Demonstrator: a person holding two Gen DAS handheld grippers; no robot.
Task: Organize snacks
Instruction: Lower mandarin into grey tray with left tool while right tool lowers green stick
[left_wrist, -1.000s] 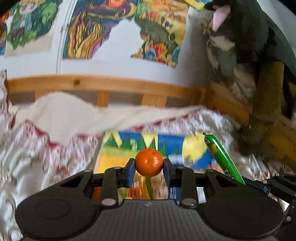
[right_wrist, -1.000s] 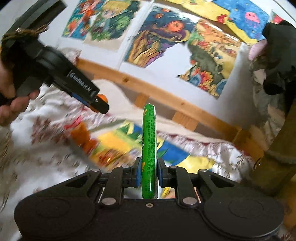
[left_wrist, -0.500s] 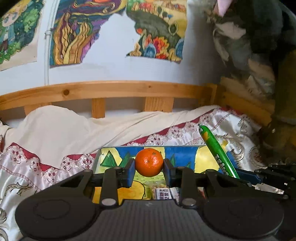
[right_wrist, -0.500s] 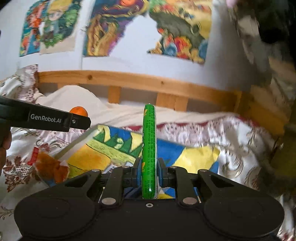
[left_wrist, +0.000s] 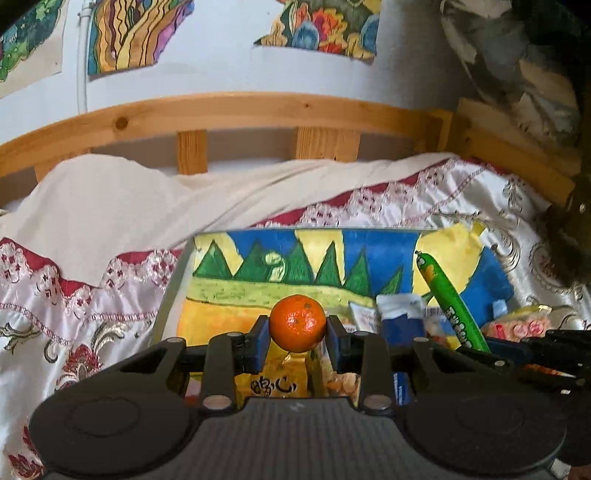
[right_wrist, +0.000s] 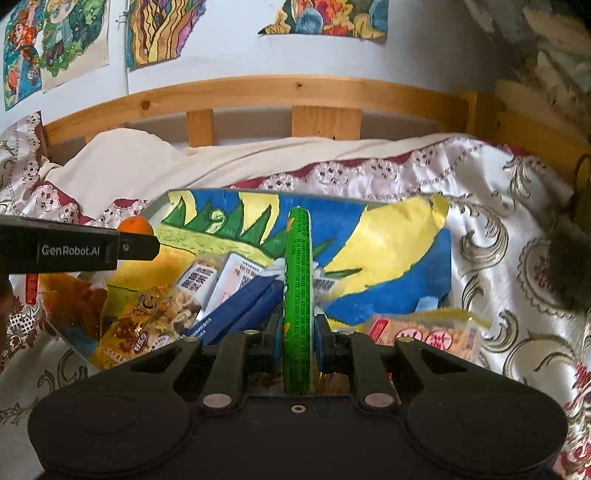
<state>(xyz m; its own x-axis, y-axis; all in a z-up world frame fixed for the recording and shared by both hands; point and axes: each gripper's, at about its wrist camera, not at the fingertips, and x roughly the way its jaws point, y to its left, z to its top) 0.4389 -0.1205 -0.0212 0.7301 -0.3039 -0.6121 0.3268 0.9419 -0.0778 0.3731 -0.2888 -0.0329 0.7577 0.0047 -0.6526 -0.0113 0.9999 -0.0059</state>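
Note:
My left gripper (left_wrist: 297, 338) is shut on a small orange mandarin (left_wrist: 297, 322) and holds it above the near left part of a box with a painted landscape lining (left_wrist: 258, 266). The left gripper and mandarin (right_wrist: 136, 226) also show at the left of the right wrist view. My right gripper (right_wrist: 297, 341) is shut on a long green sausage-shaped snack stick (right_wrist: 297, 295), upright over the box's near right part; it shows in the left wrist view (left_wrist: 452, 310) too. Several snack packets (right_wrist: 155, 317) lie in the box (right_wrist: 388, 240).
The box sits on a bed with a white and red patterned cover (right_wrist: 498, 240). A pink-and-yellow snack packet (right_wrist: 424, 336) lies by the box's right side. A wooden bed rail (left_wrist: 258, 110) runs behind, under a wall with drawings. Dark clothing (left_wrist: 517, 74) hangs at the right.
Both grippers have moved forward and down over the box with their snacks still held; the box and its packets now fill more of both views.

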